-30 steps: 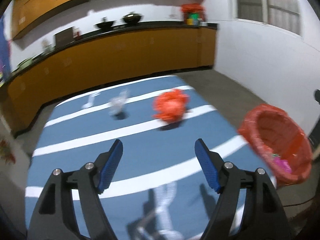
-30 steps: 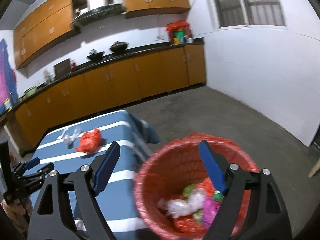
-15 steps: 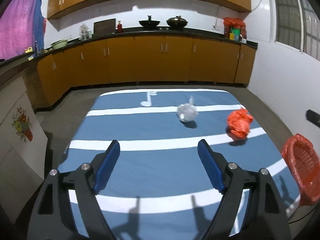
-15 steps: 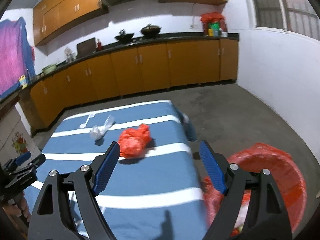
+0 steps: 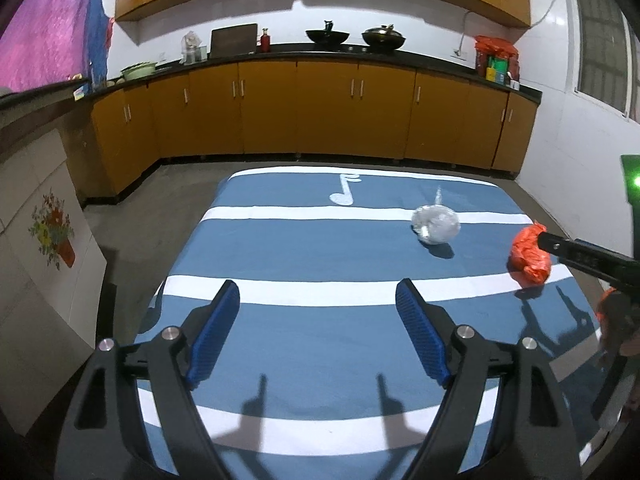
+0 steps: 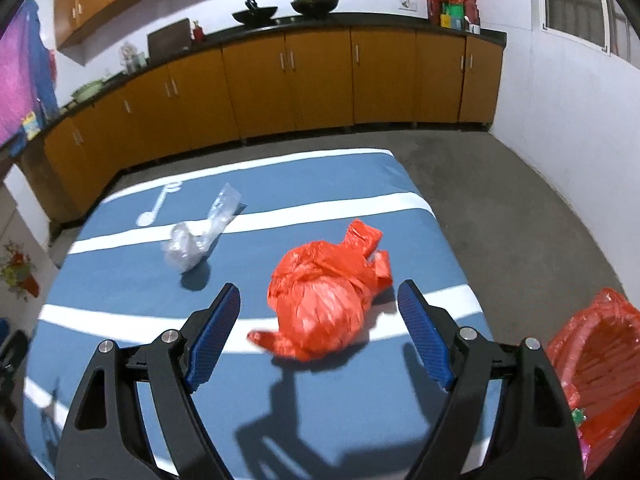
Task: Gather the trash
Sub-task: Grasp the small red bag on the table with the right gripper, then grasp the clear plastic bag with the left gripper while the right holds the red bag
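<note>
A crumpled red plastic bag (image 6: 324, 304) lies on the blue striped table (image 6: 360, 400), just ahead of my open right gripper (image 6: 320, 312), between its blue fingertips but a little beyond them. A clear plastic bag (image 6: 200, 232) lies further back to the left. In the left wrist view the clear bag (image 5: 436, 224) and the red bag (image 5: 528, 256) lie at the far right of the table (image 5: 300, 248). My left gripper (image 5: 318, 312) is open and empty over the table's middle. The right gripper's black body (image 5: 592, 260) shows at the right edge.
A red-lined basket (image 6: 600, 364) with trash in it stands on the floor off the table's right side. Orange cabinets (image 5: 320, 112) line the back wall. A panel with a flower picture (image 5: 44, 248) stands left of the table.
My right gripper swung from over the basket to the table and came close to the red bag. My left gripper turned left and pulled back to face the table's middle.
</note>
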Available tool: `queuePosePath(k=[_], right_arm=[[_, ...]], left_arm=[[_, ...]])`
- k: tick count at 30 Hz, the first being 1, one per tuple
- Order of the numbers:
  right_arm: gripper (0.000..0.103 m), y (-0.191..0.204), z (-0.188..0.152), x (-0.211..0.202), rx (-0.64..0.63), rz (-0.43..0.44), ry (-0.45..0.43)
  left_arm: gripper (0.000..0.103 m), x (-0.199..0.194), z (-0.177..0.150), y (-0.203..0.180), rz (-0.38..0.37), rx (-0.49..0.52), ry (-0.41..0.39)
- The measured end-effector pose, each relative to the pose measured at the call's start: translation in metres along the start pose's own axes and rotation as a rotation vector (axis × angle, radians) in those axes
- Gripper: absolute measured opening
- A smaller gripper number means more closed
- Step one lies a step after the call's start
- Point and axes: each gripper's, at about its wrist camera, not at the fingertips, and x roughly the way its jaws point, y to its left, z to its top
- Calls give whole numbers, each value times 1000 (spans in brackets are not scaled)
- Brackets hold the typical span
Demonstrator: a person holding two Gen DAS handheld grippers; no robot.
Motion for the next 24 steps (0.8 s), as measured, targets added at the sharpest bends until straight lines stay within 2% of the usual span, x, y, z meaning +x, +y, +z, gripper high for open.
queuePosePath(k=[4, 10, 13, 19, 24], right_arm=[[79, 6, -1, 18, -29, -57, 21], [54, 0, -9, 35, -54, -70, 87], [48, -10, -15, 26, -41, -38, 82], [47, -37, -34, -3, 25, 37, 69], [47, -46, -48, -24, 37, 58, 46]], left_arm=[[79, 6, 1, 3, 0, -12, 6], [79, 14, 5, -4, -13, -17, 20], [79, 21, 10, -9, -29, -27, 29], [79, 44, 29, -49, -84, 11, 35], [79, 78, 47, -94, -135, 36, 57]])
